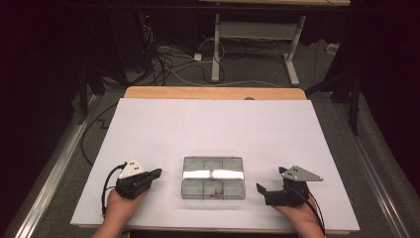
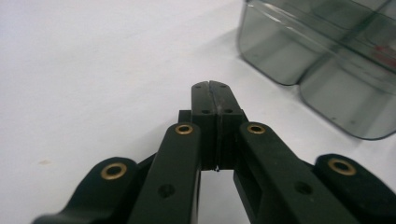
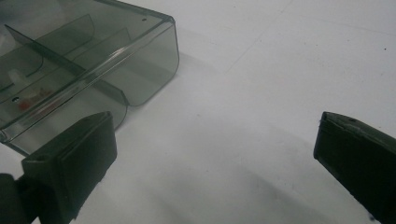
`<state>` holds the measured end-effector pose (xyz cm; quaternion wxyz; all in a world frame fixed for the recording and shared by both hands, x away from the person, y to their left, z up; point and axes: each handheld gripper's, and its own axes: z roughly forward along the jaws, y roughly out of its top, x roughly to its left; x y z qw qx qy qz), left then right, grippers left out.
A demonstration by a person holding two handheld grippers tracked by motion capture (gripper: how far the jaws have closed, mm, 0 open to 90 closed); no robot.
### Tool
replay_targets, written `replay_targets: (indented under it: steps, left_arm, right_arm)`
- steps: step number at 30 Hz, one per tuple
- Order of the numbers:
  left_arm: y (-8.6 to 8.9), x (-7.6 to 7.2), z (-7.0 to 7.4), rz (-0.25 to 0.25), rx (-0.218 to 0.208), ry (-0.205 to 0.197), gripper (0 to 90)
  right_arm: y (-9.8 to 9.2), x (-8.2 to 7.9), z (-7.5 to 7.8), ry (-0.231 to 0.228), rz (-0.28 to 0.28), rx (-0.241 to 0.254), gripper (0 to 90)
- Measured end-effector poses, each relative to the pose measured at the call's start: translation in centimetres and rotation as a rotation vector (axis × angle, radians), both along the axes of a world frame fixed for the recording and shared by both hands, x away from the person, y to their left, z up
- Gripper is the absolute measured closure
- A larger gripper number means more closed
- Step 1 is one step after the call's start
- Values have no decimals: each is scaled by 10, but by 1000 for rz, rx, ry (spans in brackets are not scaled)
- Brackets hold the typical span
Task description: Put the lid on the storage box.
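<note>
One left gripper (image 1: 154, 174) is sitting at lower left of the high view, held in one hand (image 1: 120, 206), jaws clenched tight together with nothing between them. In the left gripper view the two black jaws are meeting flat at frame centre, tips resting just over the white sheet (image 2: 93, 70); the box corner (image 2: 327, 60) is showing at upper right of that frame, near but apart from the tips.

One clear grey compartment box (image 1: 213, 177) is lying at lower centre of the high view, between the two grippers, touching neither. It is lying opened flat in two halves, each split into three compartments, six counted. One small reddish item (image 1: 216, 190) is lying in the near middle compartment; too small to tell what.

One right gripper (image 1: 261, 191) is sitting at lower right of the high view, in the other hand (image 1: 302, 218), jaws released and spread wide, nothing held. In the right gripper view one jaw is standing at lower left just beside the box's corner (image 3: 140, 60), the other at far right over bare sheet.

One white sheet is covering one wooden table (image 1: 213, 92). One second table (image 1: 257, 29) is standing upper centre.
</note>
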<state>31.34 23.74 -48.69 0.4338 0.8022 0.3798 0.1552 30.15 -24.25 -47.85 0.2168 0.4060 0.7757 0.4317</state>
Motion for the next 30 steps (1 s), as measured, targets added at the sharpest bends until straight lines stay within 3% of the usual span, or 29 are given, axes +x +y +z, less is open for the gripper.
replay_targets:
  steps: [3, 6, 12, 16, 19, 24, 30]
  left_arm:
    - [10, 1, -1, 17, 11, 2, 876]
    - [16, 2, -3, 29, -5, 11, 876]
    - [12, 0, -1, 12, -8, 1, 870]
    - [13, 2, -2, 10, -22, 16, 812]
    - [11, 2, -2, 2, -23, 17, 703]
    - [8, 4, -4, 3, -30, 17, 438]
    - [6, 4, -2, 22, -28, 1, 211]
  right_arm:
    - [0, 0, 0, 7, 5, 13, 6]
    - [2, 0, 0, 2, 10, 9, 6]
    - [3, 0, 0, -5, 13, 5, 6]
    - [3, 0, 0, -6, 14, 9, 6]
    - [3, -1, 1, -9, 14, 10, 6]
    - [4, -1, 0, -11, 16, 11, 6]
    - [5, -3, 1, -40, 18, 14, 6]
